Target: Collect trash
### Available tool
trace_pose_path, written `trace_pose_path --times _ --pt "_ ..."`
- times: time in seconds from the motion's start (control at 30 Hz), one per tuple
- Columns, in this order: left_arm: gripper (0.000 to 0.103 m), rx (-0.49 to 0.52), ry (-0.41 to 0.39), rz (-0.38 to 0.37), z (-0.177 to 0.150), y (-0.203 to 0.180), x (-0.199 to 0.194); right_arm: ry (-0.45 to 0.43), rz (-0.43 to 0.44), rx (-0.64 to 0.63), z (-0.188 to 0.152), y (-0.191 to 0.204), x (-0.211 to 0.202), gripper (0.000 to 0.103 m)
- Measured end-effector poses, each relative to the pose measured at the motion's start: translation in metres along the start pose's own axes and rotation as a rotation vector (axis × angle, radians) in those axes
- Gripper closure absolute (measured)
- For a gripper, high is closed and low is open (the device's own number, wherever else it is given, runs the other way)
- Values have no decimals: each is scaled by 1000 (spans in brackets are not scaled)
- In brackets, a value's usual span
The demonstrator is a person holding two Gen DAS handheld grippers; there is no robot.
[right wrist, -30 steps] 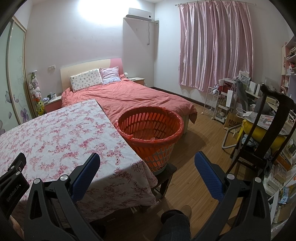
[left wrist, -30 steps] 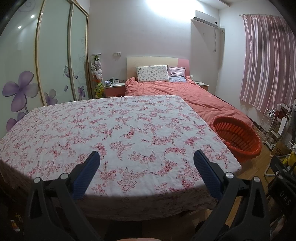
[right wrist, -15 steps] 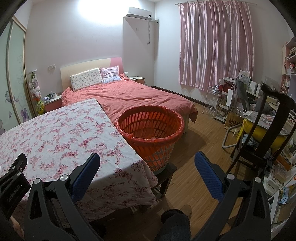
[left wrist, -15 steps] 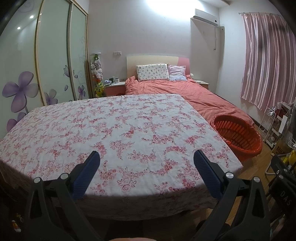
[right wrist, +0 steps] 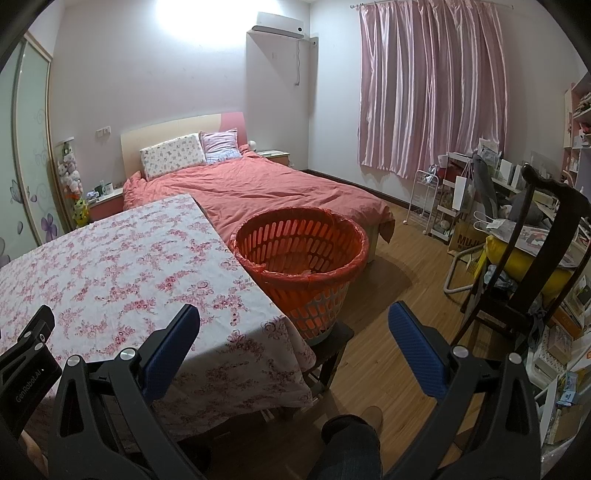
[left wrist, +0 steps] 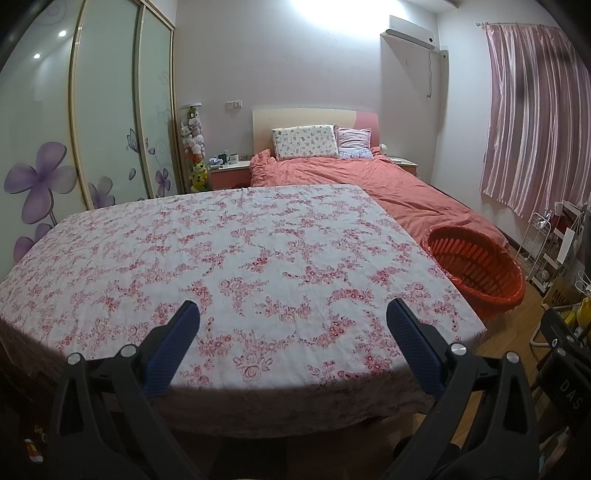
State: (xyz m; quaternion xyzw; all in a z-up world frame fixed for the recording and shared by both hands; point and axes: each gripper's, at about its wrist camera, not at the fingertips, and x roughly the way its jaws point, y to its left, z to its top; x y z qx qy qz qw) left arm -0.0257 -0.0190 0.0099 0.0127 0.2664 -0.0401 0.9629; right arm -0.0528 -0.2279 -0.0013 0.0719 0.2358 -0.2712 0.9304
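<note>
Claws, L (left wrist: 293, 345) & R (right wrist: 294, 347), both wide, empty; basket (right wrist: 300, 266) view barely shifted vs earlier.

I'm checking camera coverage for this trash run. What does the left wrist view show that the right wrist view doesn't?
Only the left wrist view shows the whole flowered tablecloth out to its left edge, the full wardrobe doors, and the open left gripper head on.

Only the right wrist view shows inside the orange basket, the wooden chair, the cluttered shelves, and the open right gripper.

Both show the basket, tablecloth, bed, curtain and air conditioner.
</note>
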Motion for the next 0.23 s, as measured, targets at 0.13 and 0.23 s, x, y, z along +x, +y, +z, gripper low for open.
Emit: trace_pose_path --times 0.13,0.23 --pt "4 -1 4 0 -1 0 0 1 0 0 0 0 -1 2" --pt "4 0 4 0 -2 1 -1 1 0 0 1 0 0 2"
